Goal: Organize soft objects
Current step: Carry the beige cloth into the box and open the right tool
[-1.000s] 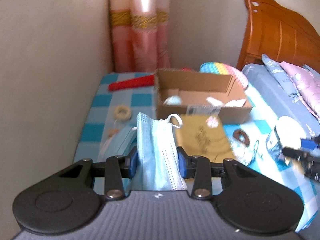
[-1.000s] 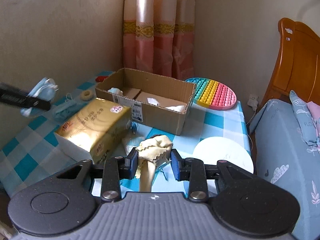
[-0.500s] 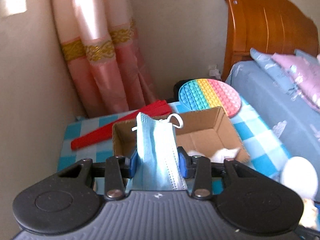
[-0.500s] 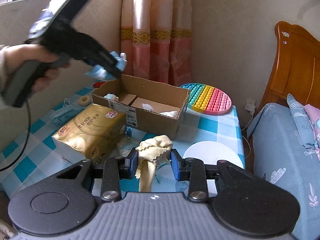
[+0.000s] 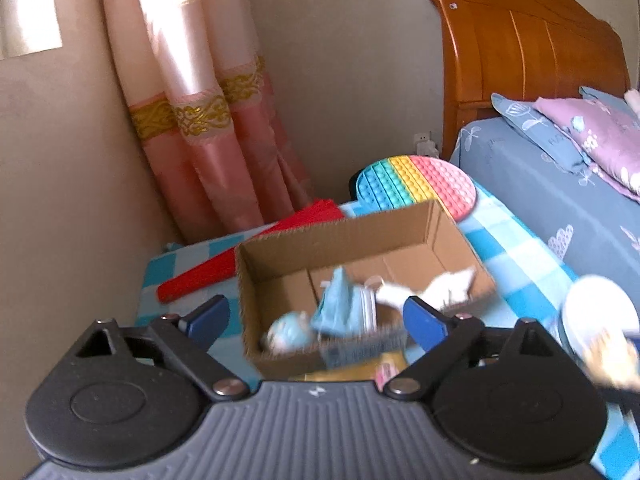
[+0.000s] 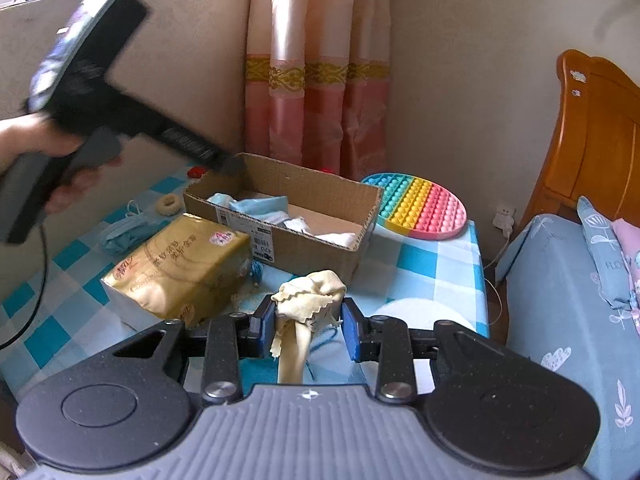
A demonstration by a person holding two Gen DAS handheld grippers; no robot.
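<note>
Left tool (image 5: 316,320): jaws spread wide, holding nothing, poised above the near rim of the cardboard box (image 5: 444,224). Face mask (image 5: 340,308): blue, lying loose inside the box among white soft items, blurred. Right tool (image 6: 308,328): jaws closed on a yellow cloth (image 6: 310,296), held over the checked tabletop (image 6: 436,256), short of the box's near wall. Tissue pack (image 6: 176,268): gold, just beside the box's front-left corner. Bubble mat (image 6: 420,204): rainbow, overhanging the tabletop's far edge behind the box. Bed (image 6: 560,300): close along the tabletop's right edge.
</note>
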